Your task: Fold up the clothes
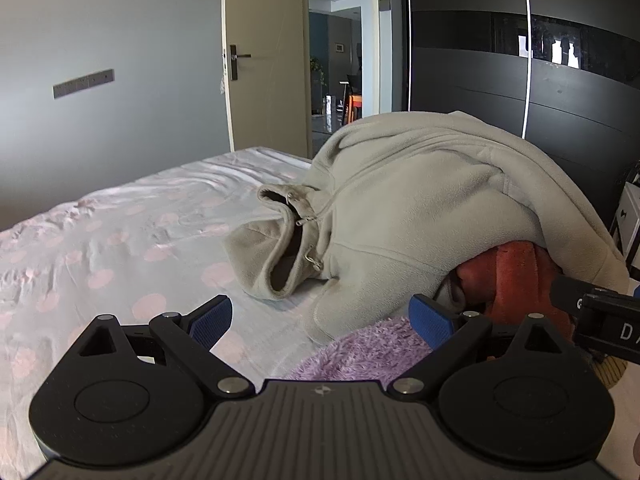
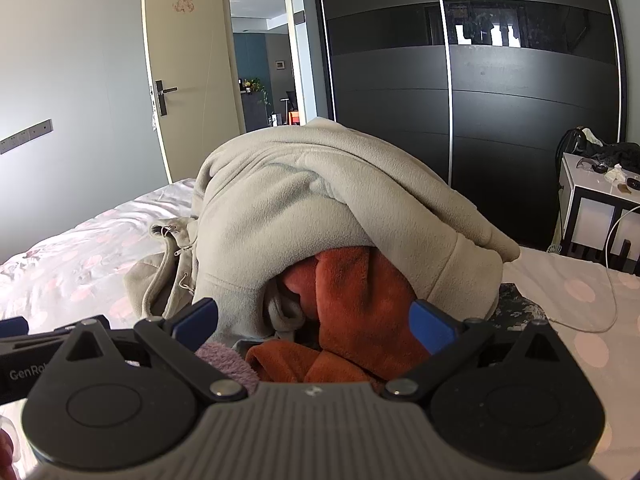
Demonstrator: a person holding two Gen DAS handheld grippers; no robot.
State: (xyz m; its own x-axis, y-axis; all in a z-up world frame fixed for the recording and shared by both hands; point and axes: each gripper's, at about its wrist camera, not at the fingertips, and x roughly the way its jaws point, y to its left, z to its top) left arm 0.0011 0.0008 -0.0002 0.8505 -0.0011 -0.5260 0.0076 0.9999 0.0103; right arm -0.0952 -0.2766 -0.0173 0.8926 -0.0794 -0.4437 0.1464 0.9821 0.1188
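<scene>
Two grippers, both mine, hang over the near edge of the clothes heap with their jaws spread wide and nothing between the pads: my left gripper (image 1: 320, 322) sits just left of the heap's front, my right gripper (image 2: 314, 326) right at its front. Closest under me, at the heap's foot, lies a fuzzy purple garment (image 1: 372, 350); behind it an orange fleece (image 2: 352, 300) is tucked beneath the big beige hoodie (image 2: 304, 196) that caps the heap, its hood spilling left onto the dotted bedsheet (image 1: 100, 240). Beyond the heap stand the open door (image 1: 264, 60) and dark wardrobe (image 2: 520, 100). My worry is that the layers overlap: if I pinch low, I may catch orange and beige together and drag the whole heap, and the hoodie's zipper could snag.
</scene>
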